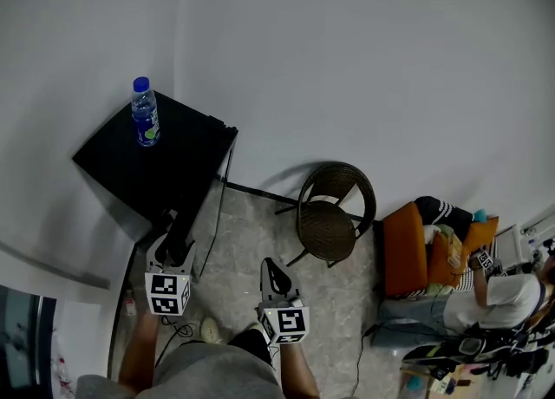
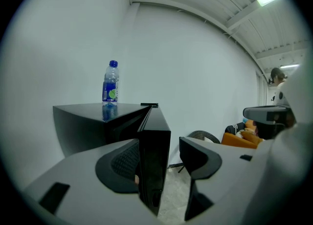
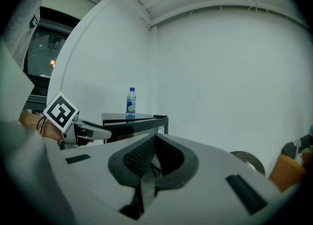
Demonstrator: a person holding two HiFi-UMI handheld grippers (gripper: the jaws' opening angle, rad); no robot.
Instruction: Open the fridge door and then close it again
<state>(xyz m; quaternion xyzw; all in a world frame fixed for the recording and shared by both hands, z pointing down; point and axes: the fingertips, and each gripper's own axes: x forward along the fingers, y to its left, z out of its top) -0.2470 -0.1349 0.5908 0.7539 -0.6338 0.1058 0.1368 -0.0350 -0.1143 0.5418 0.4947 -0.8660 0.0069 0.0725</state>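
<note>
My left gripper [image 1: 176, 225] stands released astride the door [image 2: 154, 143] edge of the fridge [image 1: 143, 167], upper left of the head view; my right gripper [image 1: 272, 269], lower centre, is clenched empty.

The boxy black fridge [image 1: 156, 163] had a smooth, glossy shell. Its top mirrored the clear plastic bottle with a blue cap [image 1: 145, 113]. The left tongs [image 2: 161, 163] and the right tongs [image 3: 154, 158] had matt grey plastic bodies, and their black pads [image 3: 139, 155] looked rubbery with a fine cross-hatched grain. The round dark-brown chair [image 1: 332, 215] was woven wicker on thin legs that looked like metal. The pale floor [image 1: 243, 250] resembled speckled polished stone. The white wall [image 1: 364, 59] was smooth and matt.
</note>
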